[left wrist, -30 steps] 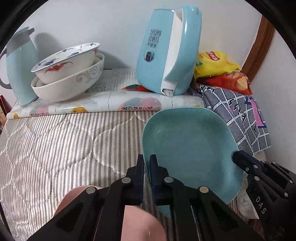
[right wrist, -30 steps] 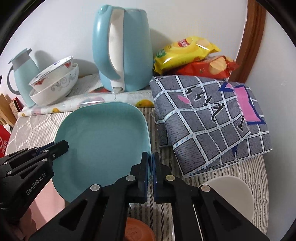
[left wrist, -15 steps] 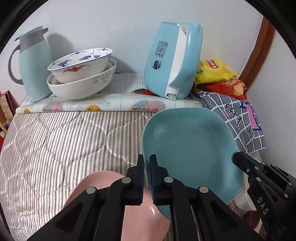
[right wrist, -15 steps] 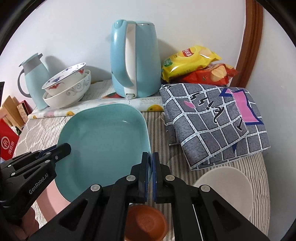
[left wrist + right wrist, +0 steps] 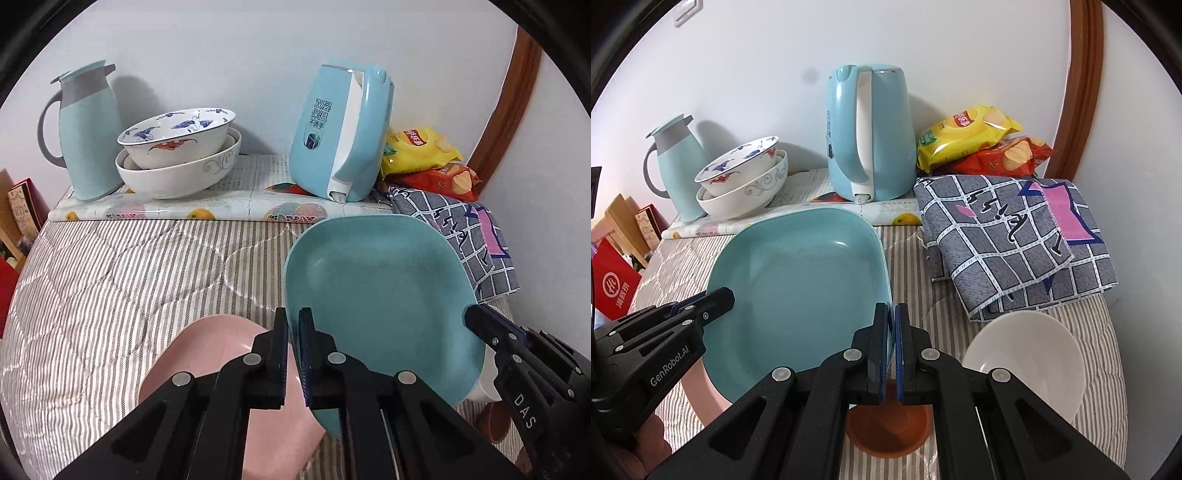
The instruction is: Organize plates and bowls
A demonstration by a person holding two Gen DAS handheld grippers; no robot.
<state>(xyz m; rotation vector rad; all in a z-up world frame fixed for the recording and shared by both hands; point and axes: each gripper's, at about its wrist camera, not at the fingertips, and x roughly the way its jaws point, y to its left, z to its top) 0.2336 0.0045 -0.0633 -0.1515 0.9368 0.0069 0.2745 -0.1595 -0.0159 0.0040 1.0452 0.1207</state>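
Both grippers clamp the teal square plate [image 5: 376, 295] by opposite rims: the left gripper [image 5: 293, 354] pinches its edge at about 8 o'clock in the left view, the right gripper [image 5: 891, 350] its edge at about 4 o'clock in the right view. The plate hangs tilted above the striped quilt [image 5: 129, 280], over a pink plate [image 5: 207, 362]. It looks stiff, smooth and probably slippery, so rim grips seem right. Open quilt lies toward 10 o'clock; the kettle [image 5: 340, 136], stacked bowls [image 5: 177, 155], white bowl [image 5: 1027, 358] and brown bowl [image 5: 890, 432] crowd the other sides.
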